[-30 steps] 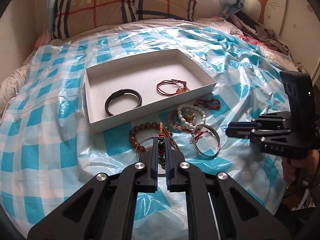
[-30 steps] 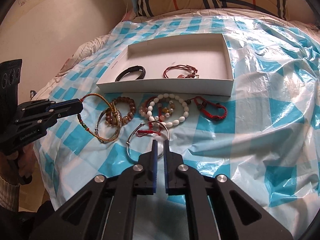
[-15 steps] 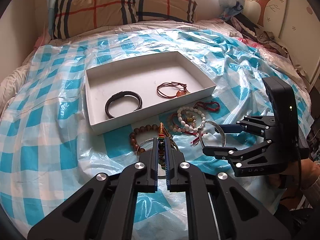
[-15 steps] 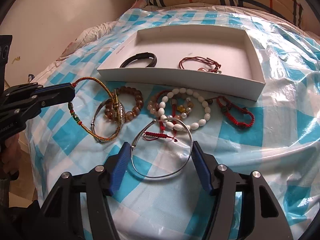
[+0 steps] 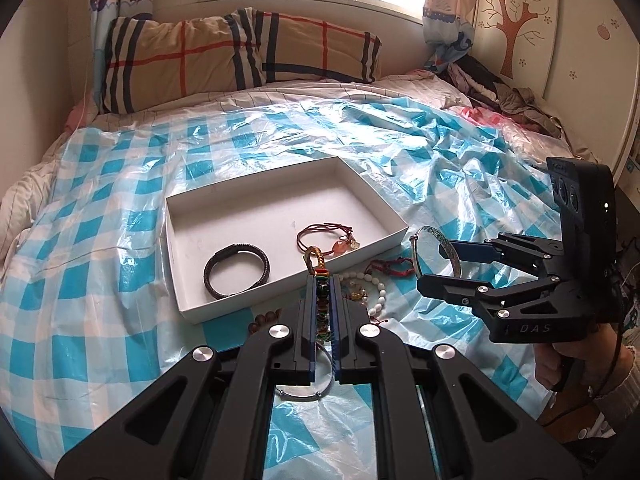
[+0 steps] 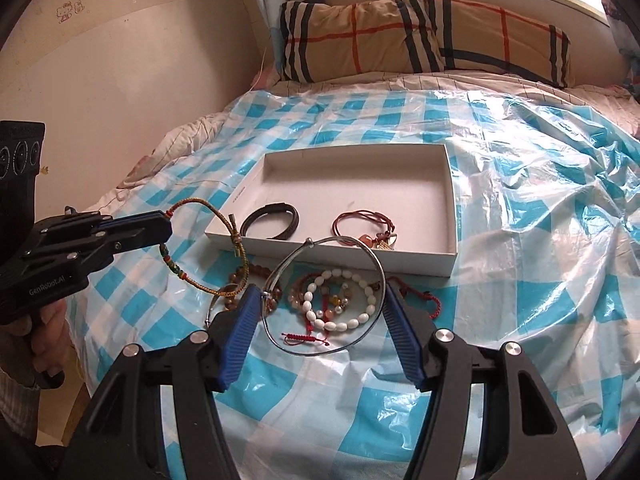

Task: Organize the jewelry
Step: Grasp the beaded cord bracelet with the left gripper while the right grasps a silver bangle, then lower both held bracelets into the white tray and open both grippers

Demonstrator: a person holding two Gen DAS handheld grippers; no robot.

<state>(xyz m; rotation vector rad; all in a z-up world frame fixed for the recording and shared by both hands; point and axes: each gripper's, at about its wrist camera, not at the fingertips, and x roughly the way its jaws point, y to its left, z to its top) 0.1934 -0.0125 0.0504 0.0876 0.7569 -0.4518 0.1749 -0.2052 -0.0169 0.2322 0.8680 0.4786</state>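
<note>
Checkered plastic sheet (image 5: 100, 240) covers the bed, with the white box (image 6: 450, 220) at mid-frame holding a black leather bracelet (image 5: 236, 270) and a red cord bracelet (image 5: 326, 236). Below it in the right wrist view, the right gripper (image 6: 318, 304) has its jaws spread wide, the silver bangle (image 6: 324, 296) braced between them. The left gripper (image 5: 324, 308) has its jaws pressed together, pinching a multicoloured cord bracelet (image 6: 200, 248) at mid-left of that view.

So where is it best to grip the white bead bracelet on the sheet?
Its near arc, from above, one finger inside the loop, one outside. The white bead bracelet lies flat, and that arc seems to rest on bare sheet, while its left side meets the pinkish bead bracelet.
</note>
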